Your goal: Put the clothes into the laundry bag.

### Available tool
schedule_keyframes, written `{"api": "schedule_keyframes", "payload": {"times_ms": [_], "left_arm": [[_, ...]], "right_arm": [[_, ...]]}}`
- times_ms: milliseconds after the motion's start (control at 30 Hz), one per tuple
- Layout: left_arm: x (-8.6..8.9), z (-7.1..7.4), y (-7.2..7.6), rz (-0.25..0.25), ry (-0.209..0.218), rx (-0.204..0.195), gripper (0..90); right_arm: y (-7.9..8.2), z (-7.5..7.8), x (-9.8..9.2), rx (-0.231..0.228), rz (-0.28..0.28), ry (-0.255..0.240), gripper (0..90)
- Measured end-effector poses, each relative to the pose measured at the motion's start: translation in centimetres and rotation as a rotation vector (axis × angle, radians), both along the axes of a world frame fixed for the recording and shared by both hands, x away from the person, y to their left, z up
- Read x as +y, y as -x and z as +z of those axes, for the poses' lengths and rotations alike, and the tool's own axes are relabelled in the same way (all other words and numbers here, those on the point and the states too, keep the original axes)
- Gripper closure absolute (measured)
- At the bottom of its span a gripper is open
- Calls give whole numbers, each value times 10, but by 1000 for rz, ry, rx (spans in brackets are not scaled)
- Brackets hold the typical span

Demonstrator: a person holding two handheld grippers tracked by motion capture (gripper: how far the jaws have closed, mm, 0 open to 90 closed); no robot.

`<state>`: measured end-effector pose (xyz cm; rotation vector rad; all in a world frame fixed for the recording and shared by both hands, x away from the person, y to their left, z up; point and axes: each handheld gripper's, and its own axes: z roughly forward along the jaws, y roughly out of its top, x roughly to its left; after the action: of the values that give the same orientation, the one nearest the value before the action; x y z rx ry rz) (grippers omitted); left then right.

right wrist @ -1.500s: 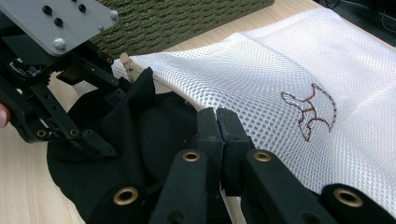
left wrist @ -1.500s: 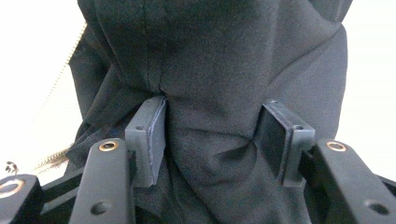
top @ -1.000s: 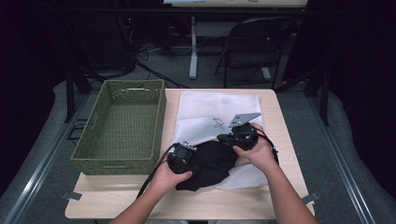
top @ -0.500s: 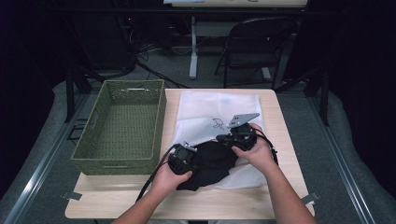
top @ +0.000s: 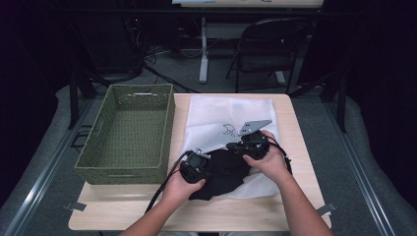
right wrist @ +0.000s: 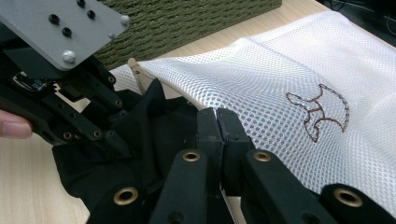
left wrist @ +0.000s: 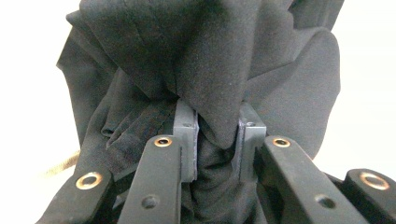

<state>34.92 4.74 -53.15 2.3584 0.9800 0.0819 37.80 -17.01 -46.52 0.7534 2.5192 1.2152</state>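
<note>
A black garment (top: 222,172) lies bunched at the near end of a white mesh bag (top: 231,115) on the table. My left gripper (top: 207,167) points into it from the left. In the left gripper view its jaws have just been closing, and the left gripper (left wrist: 218,135) now pinches a thick fold of the black garment (left wrist: 205,60) between its pads (left wrist: 187,135). My right gripper (top: 232,146) is at the far side of the garment. In the right gripper view the right gripper (right wrist: 217,120) is shut on the hem of the mesh bag (right wrist: 280,79), beside the black garment (right wrist: 154,116).
A green woven basket (top: 129,132) stands at the left of the wooden table (top: 295,128), close beside the bag. A small embroidered mark (top: 227,129) is on the mesh. A folding chair (top: 268,51) stands beyond the table's far edge.
The left gripper's jaws have narrowed onto the black cloth and the hand has edged slightly toward the garment. The right hand has kept still.
</note>
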Motion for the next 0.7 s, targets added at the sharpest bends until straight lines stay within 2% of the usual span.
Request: {"api": "schedule_keyframes", "payload": {"times_ms": [167,400,700], "left_arm": [[-5,2,-4,4,9,-1,758],[-13,5,-12,-4,-4,0,760],[-19,5,-24,31,20,-1,761]], "right_arm": [[1,1,2,-1,8,-1,893],[1,1,1,-1,9,-6,893],[2,2,1,0,11,-6,893]]}}
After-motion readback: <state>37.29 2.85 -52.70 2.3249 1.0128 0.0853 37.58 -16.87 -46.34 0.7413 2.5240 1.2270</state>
